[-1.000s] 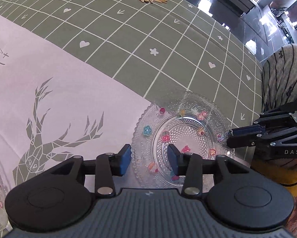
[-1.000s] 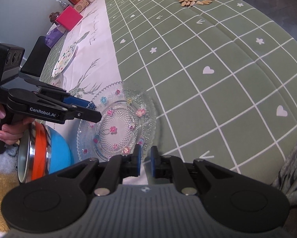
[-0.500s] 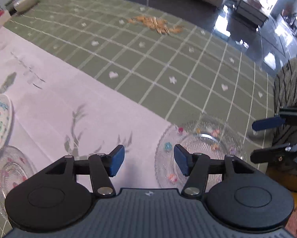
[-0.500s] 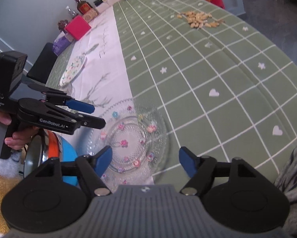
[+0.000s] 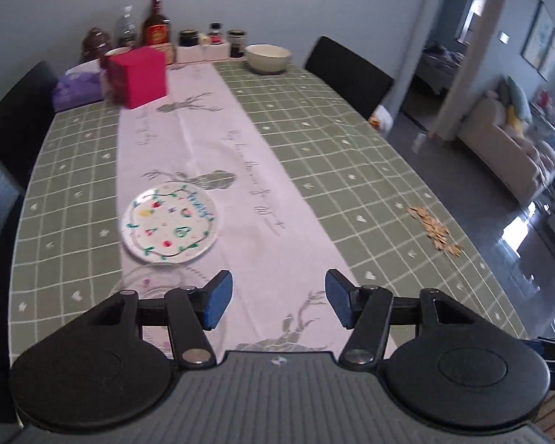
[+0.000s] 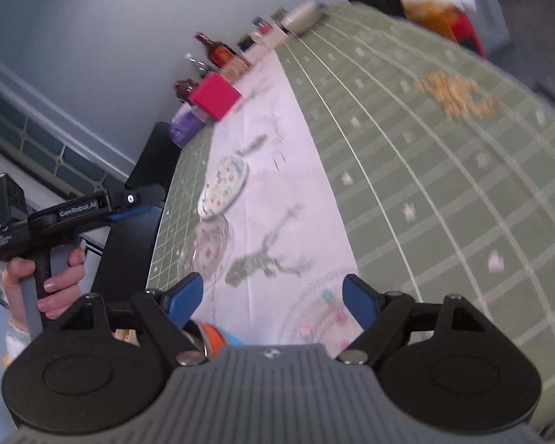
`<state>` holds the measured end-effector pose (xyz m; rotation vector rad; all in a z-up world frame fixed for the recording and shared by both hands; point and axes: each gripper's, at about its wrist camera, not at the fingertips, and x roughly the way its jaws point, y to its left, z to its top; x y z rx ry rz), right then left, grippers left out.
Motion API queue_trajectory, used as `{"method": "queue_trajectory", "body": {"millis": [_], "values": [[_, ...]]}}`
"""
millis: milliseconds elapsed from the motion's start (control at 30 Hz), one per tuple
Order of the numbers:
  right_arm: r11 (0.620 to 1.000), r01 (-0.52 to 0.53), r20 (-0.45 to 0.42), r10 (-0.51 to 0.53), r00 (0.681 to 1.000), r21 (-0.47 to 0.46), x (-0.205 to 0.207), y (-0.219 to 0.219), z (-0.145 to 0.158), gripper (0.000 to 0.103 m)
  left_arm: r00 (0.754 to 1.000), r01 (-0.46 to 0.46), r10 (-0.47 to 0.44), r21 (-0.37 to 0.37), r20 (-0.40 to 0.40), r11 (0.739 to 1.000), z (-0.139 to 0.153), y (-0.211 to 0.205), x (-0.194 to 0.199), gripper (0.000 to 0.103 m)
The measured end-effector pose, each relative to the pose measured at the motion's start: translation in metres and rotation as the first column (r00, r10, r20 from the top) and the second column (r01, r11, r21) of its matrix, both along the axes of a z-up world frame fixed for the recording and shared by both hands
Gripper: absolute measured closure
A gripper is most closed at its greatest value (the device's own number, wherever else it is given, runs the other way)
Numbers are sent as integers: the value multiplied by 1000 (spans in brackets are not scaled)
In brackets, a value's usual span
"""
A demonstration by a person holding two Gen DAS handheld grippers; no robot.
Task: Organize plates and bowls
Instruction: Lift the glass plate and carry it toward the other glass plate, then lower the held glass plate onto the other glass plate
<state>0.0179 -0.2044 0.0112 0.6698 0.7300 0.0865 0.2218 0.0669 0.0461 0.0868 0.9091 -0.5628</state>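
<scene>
Green checked tablecloth (image 5: 351,170) under 2 empty, spread grippers, left (image 5: 279,305) and right (image 6: 273,305), painted plate (image 5: 170,222) beyond, glass plate (image 6: 314,318) at table edge, easily knocked off when reaching.

The left gripper's fingers (image 5: 218,299) are hiding most of a clear glass plate (image 5: 155,283). Motion is blurring the seeds (image 6: 458,96), and the right gripper's body is covering the glass plate (image 6: 314,318) nearest it.

A red box (image 5: 138,76) and bottles (image 5: 156,27) stand at the table's far end. Scattered seeds (image 5: 434,227) lie on the green checked cloth (image 5: 351,170).
</scene>
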Motion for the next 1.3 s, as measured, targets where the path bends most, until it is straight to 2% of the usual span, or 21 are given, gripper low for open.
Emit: {"method": "queue_trajectory", "body": {"millis": [67,167,233,367,433,533,667,733,767,833,933,1033,1133,1200,1267,1300], "values": [[999,-28,53,30,998,-38,16,7,16,22,999,-42,42,-28,-3,999,-1,24,13,34],[999,-52,82,53,995,-14,47,17,30,22,991,-136,136,-54,-2,989,-9,57,28,33],[996,-87,97,86,992,4,70,29,33,21,980,-199,198,-52,-25,979,-16,71,38,33],[982,-188,127,190,973,-29,116,62,27,21,950,-302,298,-41,-91,952,-37,93,57,32],[966,-255,129,257,958,-32,141,79,17,21,927,-356,347,-34,-144,934,-49,103,66,33],[955,-295,89,295,951,-12,172,93,-6,22,892,-396,378,-25,-247,918,-66,115,76,41],[947,-314,21,313,949,68,203,96,-46,24,855,-448,416,-39,-309,893,-85,124,84,41],[942,-313,-62,322,945,121,220,97,-69,29,835,-466,432,-19,-341,885,-96,124,88,41],[940,-299,-96,317,944,162,227,96,-81,36,824,-474,438,-14,-359,880,-102,125,90,41],[934,-271,-136,307,942,235,236,93,-101,37,813,-478,439,-9,-382,878,-111,127,93,41],[932,-251,-160,298,941,262,246,91,-119,39,785,-523,471,-21,-402,852,-120,133,96,41],[924,-247,-157,301,941,292,253,89,-131,40,765,-552,471,-71,-438,831,-125,141,101,41],[913,-252,-158,314,936,322,261,90,-140,41,747,-575,504,-42,-433,817,-129,143,105,41],[911,-251,-159,315,936,328,266,92,-145,43,740,-579,514,-21,-433,815,-135,144,107,40],[910,-247,-147,308,940,332,267,92,-148,47,728,-573,495,-24,-475,819,-143,147,109,38],[913,-247,-146,307,940,324,269,92,-148,50,738,-568,486,-41,-469,822,-143,148,108,36]]}}
